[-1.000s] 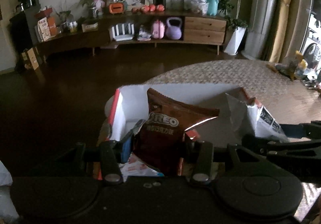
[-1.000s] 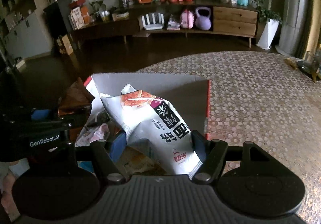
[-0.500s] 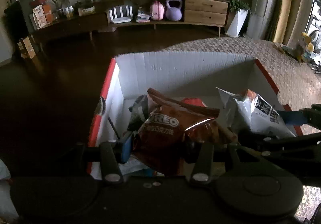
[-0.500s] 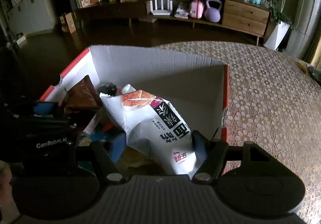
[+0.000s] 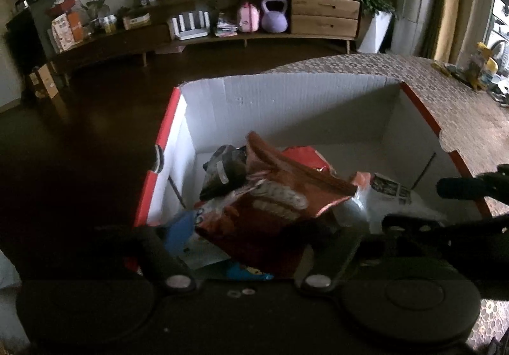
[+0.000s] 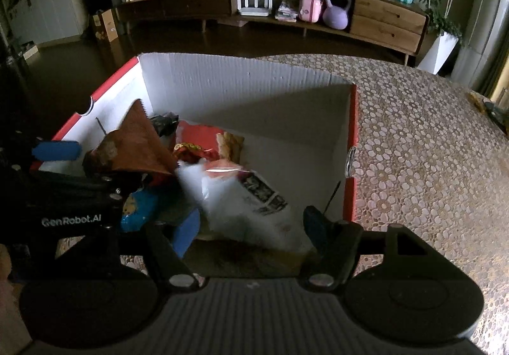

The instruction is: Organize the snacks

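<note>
Both wrist views look steeply down and forward from close above the open cardboard box [image 5: 286, 100] on the patterned table [image 6: 429, 148]; the left sits over its left side, the right over its right; both share the box and the far sideboard [image 6: 318, 15].

Left gripper [image 5: 251, 237]: black body, blue finger pads, two silver screws, round housings. Right gripper [image 6: 251, 229]: black, ribbed grey top, blue pads, silver screws. "GenRobot.AI" in white lettering on the left unit.
</note>
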